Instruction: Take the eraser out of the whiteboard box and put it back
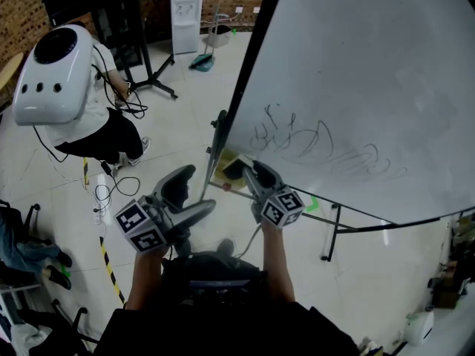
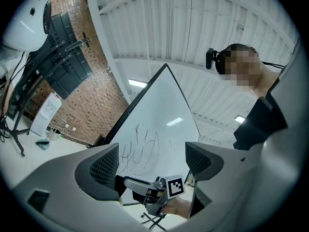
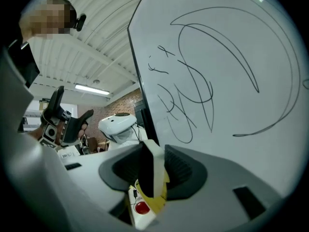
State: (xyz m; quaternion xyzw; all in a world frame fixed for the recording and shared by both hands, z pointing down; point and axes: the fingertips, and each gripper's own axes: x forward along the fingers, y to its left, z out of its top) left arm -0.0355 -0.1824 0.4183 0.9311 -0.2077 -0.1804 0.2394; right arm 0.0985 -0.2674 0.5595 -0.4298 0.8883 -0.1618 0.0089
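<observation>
My right gripper (image 1: 247, 172) is shut on the eraser (image 3: 153, 174), a slim block with a black felt face and a pale body that stands on edge between the pads. It hovers just above the yellow whiteboard box (image 3: 155, 200) at the lower left corner of the whiteboard (image 1: 356, 87); a red round thing (image 3: 141, 208) lies in the box. In the head view the box (image 1: 223, 159) shows just left of the right jaws. My left gripper (image 1: 194, 196) hangs open and holds nothing, a little to the left of the board. Through its jaws (image 2: 152, 166) I see the right gripper (image 2: 155, 192) and the scribbled board (image 2: 154, 129).
The whiteboard stands on a metal frame with legs (image 1: 332, 236) on the pale tiled floor. A person wearing a white pack (image 1: 53, 71) crouches at the left among cables (image 1: 111, 191). A water dispenser (image 1: 185, 19) stands by the brick wall at the back.
</observation>
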